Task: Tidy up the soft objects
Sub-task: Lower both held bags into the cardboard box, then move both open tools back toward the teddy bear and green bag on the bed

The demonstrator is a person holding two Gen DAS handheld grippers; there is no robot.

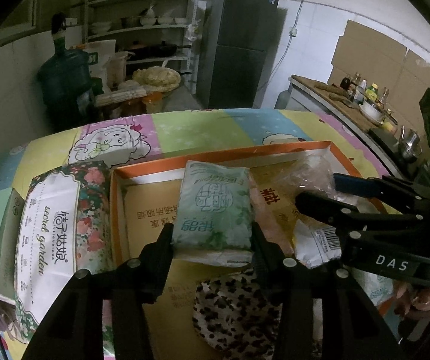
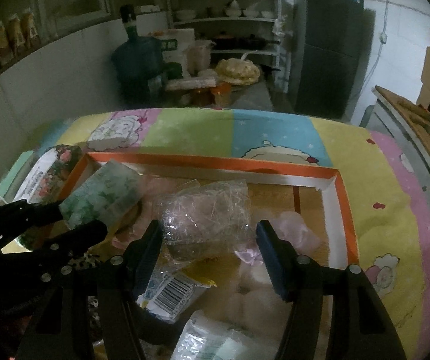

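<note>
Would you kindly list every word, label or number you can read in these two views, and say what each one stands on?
"secret garden": white label of the floral-printed tissue pack.
"DAS": white letters on the black right tongs.
Chinese characters on the pale green tissue packet held in the left tongs: upside down, not reliably readable.
Barcode digits on the white plastic wrapper: too small.
Print on the orange-rimmed cardboard tray: partly covered.

Both views ride the hand-held grippers, tilted steeply down and close over the orange-rimmed box point(image 1: 290, 147) on the bed's patterned sheet point(image 2: 185, 126). The left wrist view sits nearer the box's left edge, the right nearer its right corner. They share the box interior (also the far shelves point(image 2: 224, 21)).
</note>
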